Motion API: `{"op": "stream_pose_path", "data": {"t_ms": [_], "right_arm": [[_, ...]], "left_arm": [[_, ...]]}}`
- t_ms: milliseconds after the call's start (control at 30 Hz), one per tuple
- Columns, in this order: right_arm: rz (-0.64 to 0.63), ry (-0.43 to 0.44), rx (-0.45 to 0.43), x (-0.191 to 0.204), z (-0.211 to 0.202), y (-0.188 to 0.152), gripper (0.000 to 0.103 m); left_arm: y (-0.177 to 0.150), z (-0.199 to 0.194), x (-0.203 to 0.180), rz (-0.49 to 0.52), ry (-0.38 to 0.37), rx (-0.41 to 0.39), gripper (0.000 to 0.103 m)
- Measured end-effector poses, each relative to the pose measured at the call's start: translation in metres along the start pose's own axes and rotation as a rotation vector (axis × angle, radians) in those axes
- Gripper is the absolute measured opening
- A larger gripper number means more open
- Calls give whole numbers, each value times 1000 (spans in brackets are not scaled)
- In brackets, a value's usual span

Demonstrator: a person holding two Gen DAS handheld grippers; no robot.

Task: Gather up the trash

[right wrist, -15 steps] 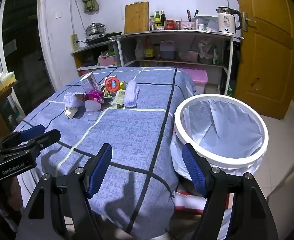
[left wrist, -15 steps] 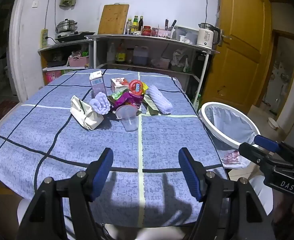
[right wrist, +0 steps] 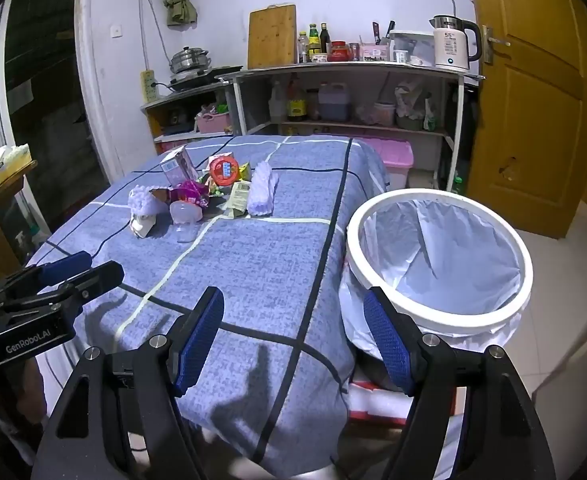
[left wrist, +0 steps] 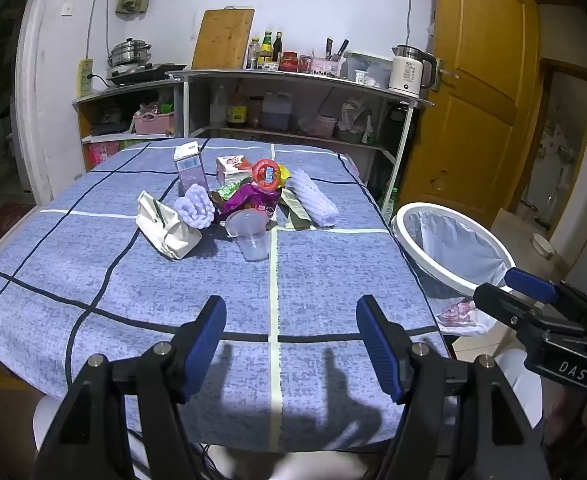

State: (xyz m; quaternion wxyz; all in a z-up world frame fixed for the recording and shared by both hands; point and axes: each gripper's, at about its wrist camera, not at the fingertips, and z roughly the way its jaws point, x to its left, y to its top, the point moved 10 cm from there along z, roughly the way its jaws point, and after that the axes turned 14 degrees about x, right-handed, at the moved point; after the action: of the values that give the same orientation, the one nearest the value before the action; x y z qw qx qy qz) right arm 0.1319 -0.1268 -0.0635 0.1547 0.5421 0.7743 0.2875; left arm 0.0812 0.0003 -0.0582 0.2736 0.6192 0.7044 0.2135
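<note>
A heap of trash lies mid-table: a crumpled white paper bag (left wrist: 167, 228), a clear plastic cup (left wrist: 249, 236) on its side, purple foam sleeves (left wrist: 315, 199), a purple wrapper (left wrist: 249, 198), a red round lid (left wrist: 267, 174) and small cartons (left wrist: 189, 168). The same heap shows far off in the right wrist view, with the cup (right wrist: 185, 216) at its front. A white-rimmed bin with a liner (right wrist: 439, 256) stands beside the table's right edge. My left gripper (left wrist: 291, 344) hangs open over the near table edge, nothing between its blue pads. My right gripper (right wrist: 295, 340) is open too, near the table corner and the bin.
The table wears a blue checked cloth (left wrist: 93, 280). Behind it stand shelves (left wrist: 293, 80) with bottles, a kettle (left wrist: 407, 68), a cutting board and pots. A yellow door (left wrist: 481, 100) is at the right. A pink box (right wrist: 391, 158) sits on the floor past the table.
Both views have shifted only slightly; the trash, bin and both grippers stand as before, jaws still wide.
</note>
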Motion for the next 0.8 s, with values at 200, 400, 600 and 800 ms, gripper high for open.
{"op": "stream_pose_path", "data": {"t_ms": [200, 400, 600, 800], "right_arm": [[0, -1, -6, 0, -3, -2, 73], [1, -1, -7, 1, -5, -2, 73], [3, 0, -8, 1, -8, -1, 73], [2, -2, -8, 1, -7, -1, 73]], "left_arm": [[0, 0, 0, 1, 1, 1, 70], [0, 0, 0, 1, 2, 0, 69], [0, 0, 0, 0, 2, 0, 70], [0, 0, 0, 0, 0, 0, 69]]}}
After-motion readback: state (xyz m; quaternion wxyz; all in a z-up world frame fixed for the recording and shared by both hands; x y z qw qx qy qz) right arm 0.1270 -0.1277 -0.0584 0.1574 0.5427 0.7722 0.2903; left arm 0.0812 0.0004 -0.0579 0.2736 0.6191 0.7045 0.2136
